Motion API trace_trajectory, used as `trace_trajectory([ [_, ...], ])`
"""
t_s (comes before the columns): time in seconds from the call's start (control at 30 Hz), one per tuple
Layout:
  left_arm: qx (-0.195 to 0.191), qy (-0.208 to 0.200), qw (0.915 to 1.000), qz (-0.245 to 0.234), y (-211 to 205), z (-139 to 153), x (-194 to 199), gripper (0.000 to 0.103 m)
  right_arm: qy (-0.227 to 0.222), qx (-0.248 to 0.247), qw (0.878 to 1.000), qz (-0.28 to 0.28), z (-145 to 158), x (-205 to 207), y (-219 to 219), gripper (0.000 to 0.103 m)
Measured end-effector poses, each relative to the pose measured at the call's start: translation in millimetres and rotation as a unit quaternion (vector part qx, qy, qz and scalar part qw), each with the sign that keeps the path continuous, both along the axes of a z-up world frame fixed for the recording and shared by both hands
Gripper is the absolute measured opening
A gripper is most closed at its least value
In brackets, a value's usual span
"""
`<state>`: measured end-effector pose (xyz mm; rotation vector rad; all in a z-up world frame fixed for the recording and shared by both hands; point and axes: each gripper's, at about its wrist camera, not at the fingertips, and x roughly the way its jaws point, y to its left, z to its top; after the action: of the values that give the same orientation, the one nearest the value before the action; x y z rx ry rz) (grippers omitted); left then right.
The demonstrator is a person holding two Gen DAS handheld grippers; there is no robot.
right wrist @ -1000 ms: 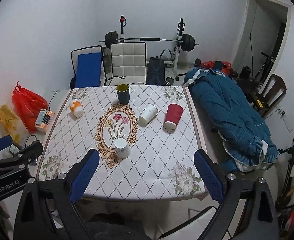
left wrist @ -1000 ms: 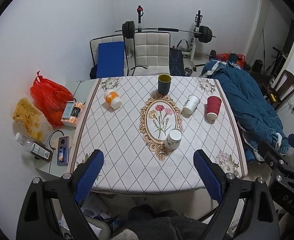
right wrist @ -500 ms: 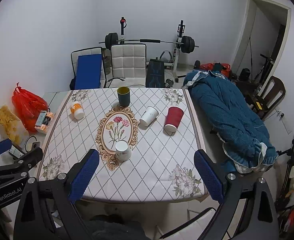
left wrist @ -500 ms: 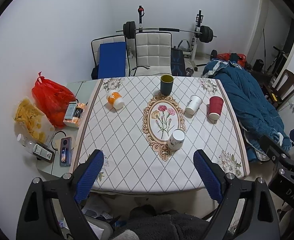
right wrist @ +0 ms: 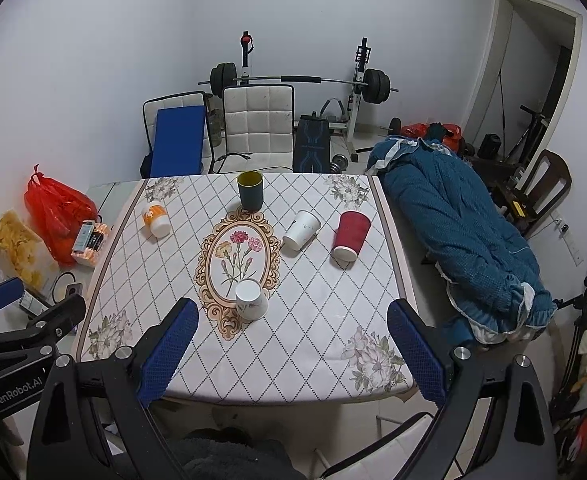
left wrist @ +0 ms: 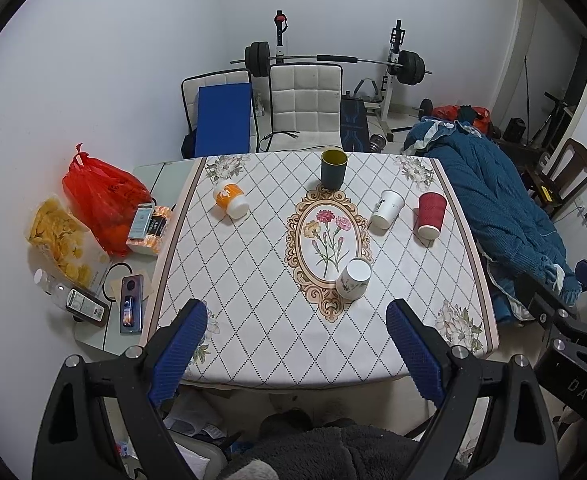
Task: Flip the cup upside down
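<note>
Two grippers are mine, and both hang above the near edge of the table (left wrist: 253, 360) with nothing between their blue pads. My left gripper (left wrist: 295, 344) has its fingers spread wide, and my right gripper (right wrist: 293, 344) is spread just as wide; neither touches any cup.

Nearest to me, a white cup with a floral print (left wrist: 353, 279) stands base up at the lower end of the oval flower medallion (left wrist: 327, 240) on the tablecloth (from the right wrist it sits just ahead of my left-side finger, well apart from it). Farther back, three cups lie tipped on their sides: an orange and white cup (left wrist: 231, 200) toward the left edge, a plain white paper cup (left wrist: 388, 209) just right of the medallion, and a red ribbed cup (left wrist: 430, 214) beside that one, near the right edge. The white and red ones are close together but apart. At the far end of the medallion a dark green cup (left wrist: 333, 169) with a yellow inside stands upright, mouth up.

Off the left side of the table, on a lower surface, lie a red plastic bag (left wrist: 101, 196), a bag of yellow snacks (left wrist: 59, 236) and a phone (left wrist: 129, 304). To the right, a blue quilt (right wrist: 453, 224) is heaped along the table's edge. Beyond the table stand two white chairs (left wrist: 305, 100) and a barbell rack (left wrist: 333, 58) against the wall.
</note>
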<state>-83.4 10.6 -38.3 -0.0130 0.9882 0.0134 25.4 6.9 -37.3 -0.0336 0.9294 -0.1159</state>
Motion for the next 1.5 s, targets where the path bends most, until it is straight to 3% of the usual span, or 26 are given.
trace_trajectory([
  [1.5, 0.002, 0.008, 0.9999, 0.007, 3.1, 0.5, 17.8, 0.092, 0.013, 0.011, 1.000, 0.015, -15.6, 19.9, -2.2, 0.098],
])
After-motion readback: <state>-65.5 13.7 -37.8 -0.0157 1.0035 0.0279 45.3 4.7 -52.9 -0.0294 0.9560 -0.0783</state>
